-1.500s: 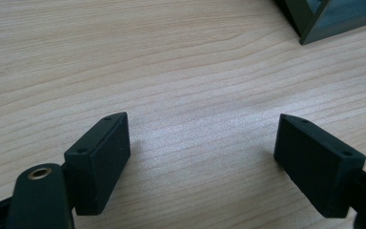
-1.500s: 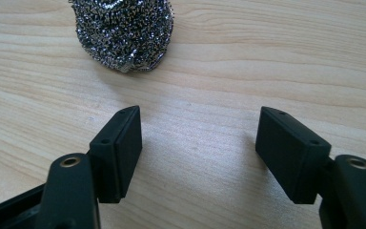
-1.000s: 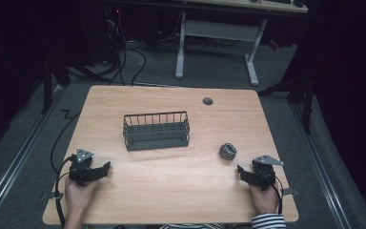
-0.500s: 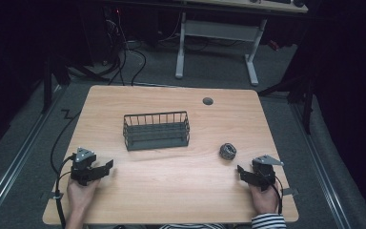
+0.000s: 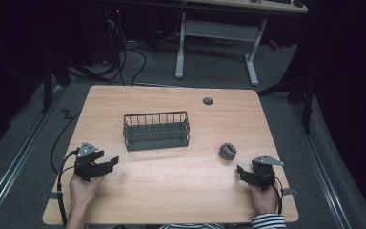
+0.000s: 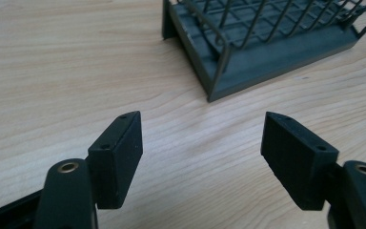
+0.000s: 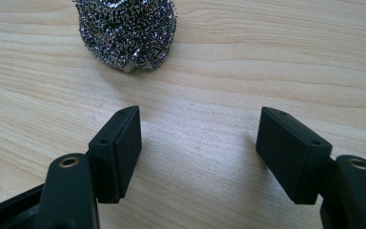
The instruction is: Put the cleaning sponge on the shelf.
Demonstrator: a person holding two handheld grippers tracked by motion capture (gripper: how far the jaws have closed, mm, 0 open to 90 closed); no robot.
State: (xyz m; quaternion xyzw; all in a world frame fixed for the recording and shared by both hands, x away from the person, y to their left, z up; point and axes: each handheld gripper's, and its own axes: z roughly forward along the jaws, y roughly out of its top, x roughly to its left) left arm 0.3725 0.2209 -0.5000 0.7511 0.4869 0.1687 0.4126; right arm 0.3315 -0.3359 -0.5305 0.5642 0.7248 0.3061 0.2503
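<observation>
Since a second ago the left gripper (image 5: 106, 163) has lifted slightly, its jaws closing a little yet still apart on nothing, the wire basket (image 6: 262, 43) just ahead. The right gripper (image 7: 198, 152), jaws apart and empty, faces the steel-wool scourer (image 7: 126, 33), whose metal coils show close up.

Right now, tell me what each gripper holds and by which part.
Nothing is held. The left gripper and right gripper are open over bare table; the steel scourer lies untouched.

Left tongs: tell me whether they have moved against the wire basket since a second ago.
Yes. The left tongs, empty and just closing a little, have crept up the high view toward the wire basket.
</observation>
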